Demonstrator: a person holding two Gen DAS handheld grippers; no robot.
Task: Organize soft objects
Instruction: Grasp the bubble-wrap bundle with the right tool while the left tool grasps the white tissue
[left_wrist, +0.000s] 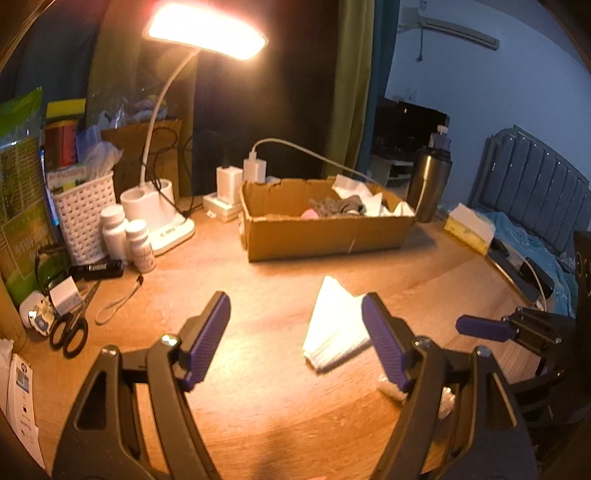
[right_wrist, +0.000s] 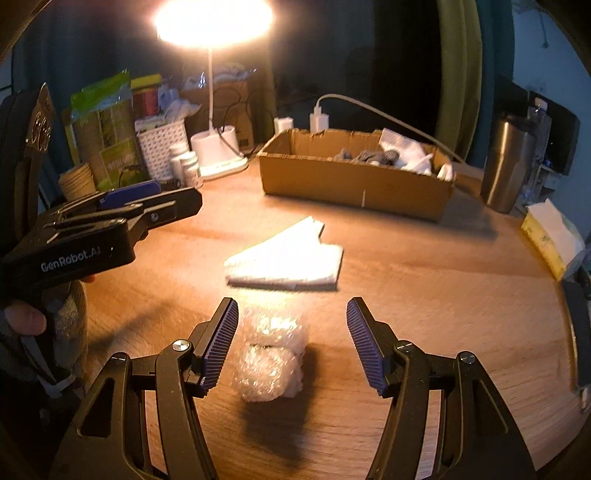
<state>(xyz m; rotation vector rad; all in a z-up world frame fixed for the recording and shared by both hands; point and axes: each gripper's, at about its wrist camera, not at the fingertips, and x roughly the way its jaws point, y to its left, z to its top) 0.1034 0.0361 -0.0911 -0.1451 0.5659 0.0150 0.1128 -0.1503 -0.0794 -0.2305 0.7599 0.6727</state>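
Observation:
A folded white cloth (left_wrist: 338, 328) lies on the wooden table; it also shows in the right wrist view (right_wrist: 286, 254). A crumpled wad of clear bubble wrap (right_wrist: 271, 360) lies just in front of my right gripper (right_wrist: 291, 345), which is open and empty with the wad between its fingers. My left gripper (left_wrist: 295, 341) is open and empty, hovering left of the cloth; it shows side-on in the right wrist view (right_wrist: 147, 199). An open cardboard box (left_wrist: 328, 229) at the back holds grey and white soft items (left_wrist: 338, 206); it shows in the right wrist view too (right_wrist: 354, 184).
A lit desk lamp (left_wrist: 207, 31), white basket (left_wrist: 86, 218), pill bottles (left_wrist: 125, 240), scissors (left_wrist: 70, 328) and a torch (left_wrist: 98, 269) crowd the left side. A steel tumbler (left_wrist: 430, 184) and a tissue box (left_wrist: 469, 227) stand at the right.

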